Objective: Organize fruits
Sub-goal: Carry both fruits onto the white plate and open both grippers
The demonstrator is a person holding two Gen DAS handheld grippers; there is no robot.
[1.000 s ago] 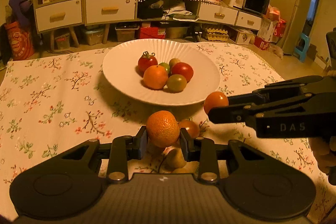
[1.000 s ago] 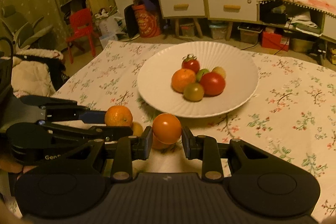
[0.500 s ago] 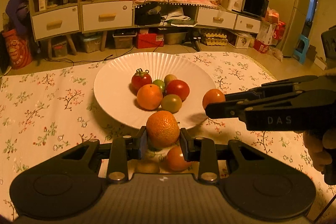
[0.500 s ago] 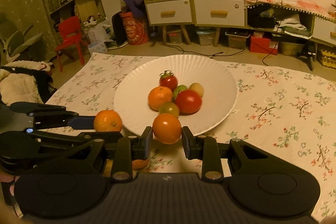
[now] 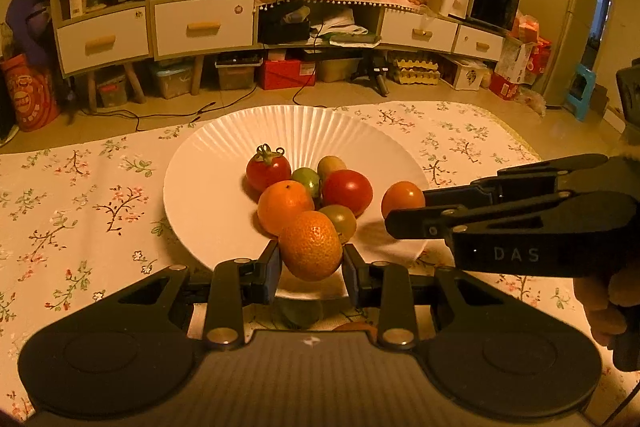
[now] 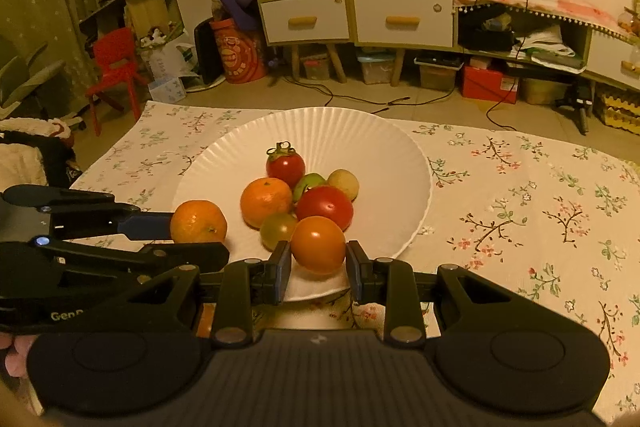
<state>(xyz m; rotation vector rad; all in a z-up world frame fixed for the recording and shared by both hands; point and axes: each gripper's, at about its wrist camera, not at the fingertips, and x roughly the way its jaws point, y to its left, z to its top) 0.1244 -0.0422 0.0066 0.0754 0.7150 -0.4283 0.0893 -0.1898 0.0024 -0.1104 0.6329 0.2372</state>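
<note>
My left gripper point(image 5: 310, 263) is shut on a bumpy mandarin point(image 5: 311, 245) and holds it over the near rim of the white ribbed plate point(image 5: 208, 195). My right gripper point(image 6: 318, 265) is shut on a smooth orange tomato point(image 6: 318, 244), also over the plate's near edge. In the left wrist view the right gripper point(image 5: 394, 205) reaches in from the right with its orange tomato point(image 5: 402, 199). In the right wrist view the left gripper point(image 6: 188, 227) comes in from the left with the mandarin point(image 6: 199, 221). On the plate lie a stemmed red tomato point(image 5: 268, 169), another mandarin point(image 5: 285, 207), a red tomato point(image 5: 347, 191) and small greenish fruits.
A floral cloth point(image 6: 520, 211) covers the table. Under my left gripper, near the front edge, part of a green fruit point(image 5: 300, 315) and a reddish one point(image 5: 354, 327) show on the cloth. Cabinets, boxes and a red chair point(image 6: 114, 71) stand beyond the table.
Both grippers have carried their fruits forward from above the cloth to over the plate's near edge. The plate now looks closer in both views. Both grips are unchanged.
</note>
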